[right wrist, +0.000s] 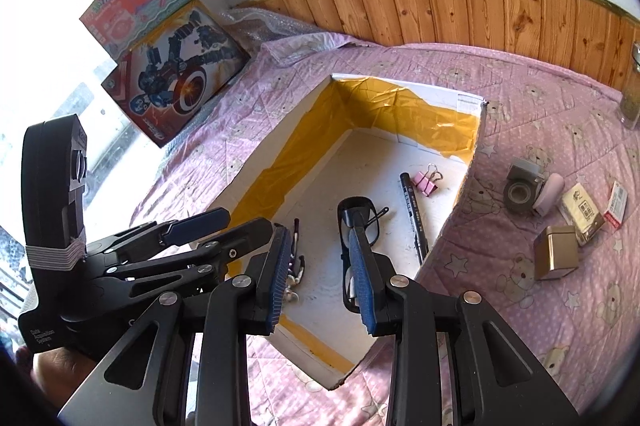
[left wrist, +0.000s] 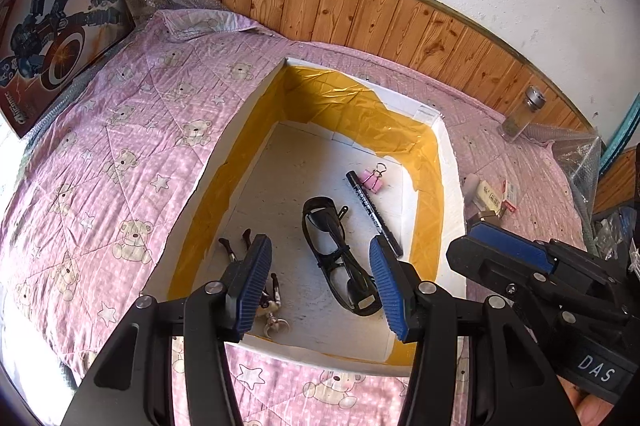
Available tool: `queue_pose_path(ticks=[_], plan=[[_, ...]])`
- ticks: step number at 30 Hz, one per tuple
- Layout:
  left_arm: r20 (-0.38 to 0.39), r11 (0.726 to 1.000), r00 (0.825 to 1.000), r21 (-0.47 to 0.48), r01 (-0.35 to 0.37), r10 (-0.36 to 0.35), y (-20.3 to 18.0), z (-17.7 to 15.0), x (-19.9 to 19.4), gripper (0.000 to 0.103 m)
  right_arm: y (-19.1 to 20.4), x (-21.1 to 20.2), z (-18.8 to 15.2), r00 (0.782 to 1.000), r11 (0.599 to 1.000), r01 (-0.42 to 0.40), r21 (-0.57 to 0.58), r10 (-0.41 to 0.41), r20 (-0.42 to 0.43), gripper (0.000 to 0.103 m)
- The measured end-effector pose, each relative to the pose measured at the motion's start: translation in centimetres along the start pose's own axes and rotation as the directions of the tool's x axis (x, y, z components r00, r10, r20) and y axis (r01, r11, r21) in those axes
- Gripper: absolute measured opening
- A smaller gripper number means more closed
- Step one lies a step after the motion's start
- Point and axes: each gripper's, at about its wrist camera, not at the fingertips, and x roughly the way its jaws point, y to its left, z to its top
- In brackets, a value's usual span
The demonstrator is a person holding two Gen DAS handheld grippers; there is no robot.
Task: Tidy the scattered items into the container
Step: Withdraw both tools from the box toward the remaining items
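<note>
- Scattered items remain on the pink bear-print quilt [right wrist: 520,326], all to the right of the white box [right wrist: 478,129] lined with yellow tape: a gold tin [right wrist: 557,253], a tape roll [right wrist: 520,191], a pale pink case [right wrist: 549,194], a cream packet [right wrist: 583,214] and a red-and-white packet [right wrist: 616,205].
- Gold tin lies nearest the box's right wall, ahead and to the right of the right gripper [right wrist: 322,268], which judging by position is the closer of the two.
- Tin looks squat and boxy, with no marked long axis; its sides appear smooth and metallic.
- Right gripper hangs over the box's near end, jaws parted and empty.
- Left gripper [left wrist: 320,282] hovers over the box too, jaws wide apart, holding nothing.
- Inside the box already: black glasses [left wrist: 340,258], a marker [left wrist: 372,211], a pink binder clip [left wrist: 372,179] and a small figure [left wrist: 272,300].
</note>
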Motion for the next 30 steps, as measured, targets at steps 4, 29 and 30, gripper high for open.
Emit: queue_pose_path(ticks=[4,29,30], plan=[[0.013,1.0,1.0,0.013,0.006,-0.006,-1.1,-0.3,-0.6,0.053,-0.8,-1.3,-0.4,1.0,1.0,-0.005,0.023,0.005,0.023,0.033],[0.044,0.98,0.994,0.178,0.087,-0.096,-11.3,-1.9,-1.2,0.053,-9.9,-6.8,-3.6,0.993,0.978,0.023,0.209,-0.046,0.104,0.033],[0.039,0.979,0.994,0.182,0.091,-0.1,-11.7,-2.0,-0.9,0.053,-10.5,-6.9,-3.8,0.993,0.975,0.028,0.219,-0.052,0.103,0.033]])
